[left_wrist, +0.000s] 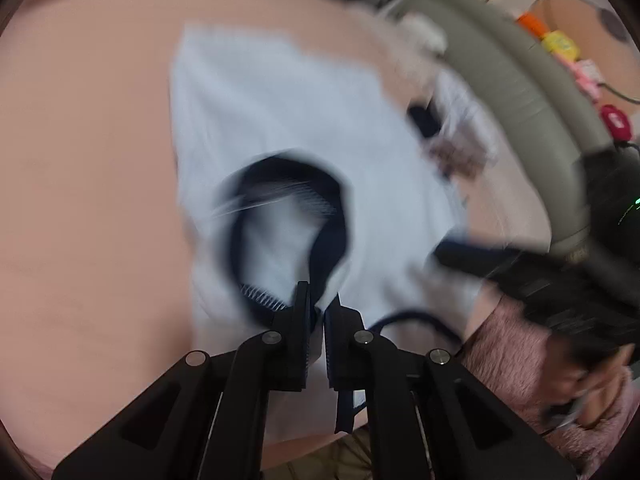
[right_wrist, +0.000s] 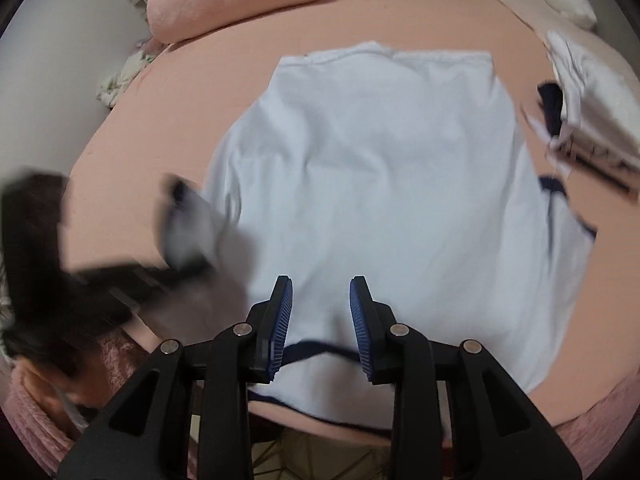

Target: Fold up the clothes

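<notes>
A white T-shirt (right_wrist: 380, 160) with a navy collar (right_wrist: 316, 347) lies spread on the pink bed, hem at the far end. My right gripper (right_wrist: 322, 292) hovers over the collar end with its blue pads apart and nothing pinched between them. In the blurred left wrist view, my left gripper (left_wrist: 322, 312) has its pads almost together on white cloth of the T-shirt (left_wrist: 280, 112), right beside the collar (left_wrist: 336, 216). From the right wrist view the left gripper (right_wrist: 180, 204) is a dark blur at the shirt's left edge with a flap of cloth raised.
A pink pillow (right_wrist: 224, 4) lies at the far left of the bed sheet (right_wrist: 160, 120). A pile of other clothes (right_wrist: 592, 112) sits at the right. A grey padded bed rim (left_wrist: 520, 92) curves along one side. A person's fuzzy pink sleeve (left_wrist: 512, 352) is close by.
</notes>
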